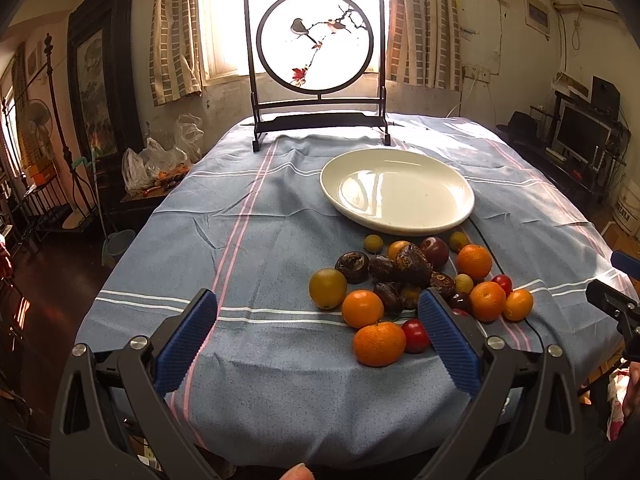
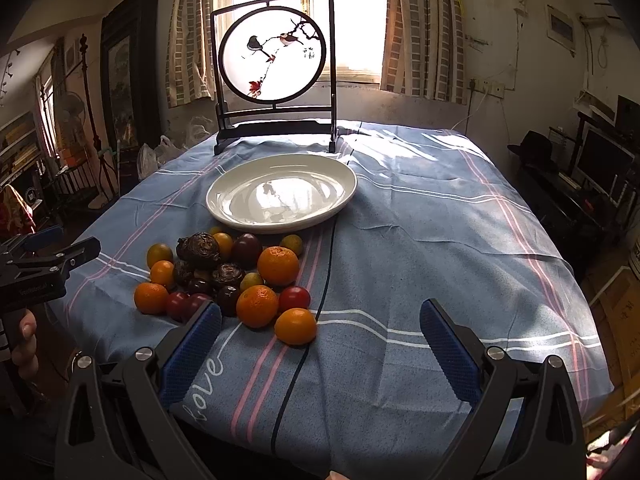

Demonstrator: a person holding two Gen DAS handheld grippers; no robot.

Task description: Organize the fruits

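A pile of mixed fruit [image 1: 404, 276] lies on the blue striped tablecloth: orange tangerines [image 1: 379, 343], dark brown fruits [image 1: 412, 264], small red ones [image 1: 415, 335] and a yellow-green one [image 1: 327, 289]. The pile also shows in the right wrist view [image 2: 228, 276]. A white empty plate [image 1: 416, 224] sits just behind it, also in the right wrist view [image 2: 240, 224]. My left gripper [image 1: 318, 332] is open and empty, near the front of the pile. My right gripper [image 2: 320, 340] is open and empty, to the right of the pile, close to a tangerine [image 2: 295, 326].
A dark framed round bird screen [image 1: 316, 36] stands at the table's far end. A thin black cable [image 2: 320, 280] runs across the cloth past the fruit. Furniture and bags stand left of the table; a monitor [image 1: 582, 132] stands on the right.
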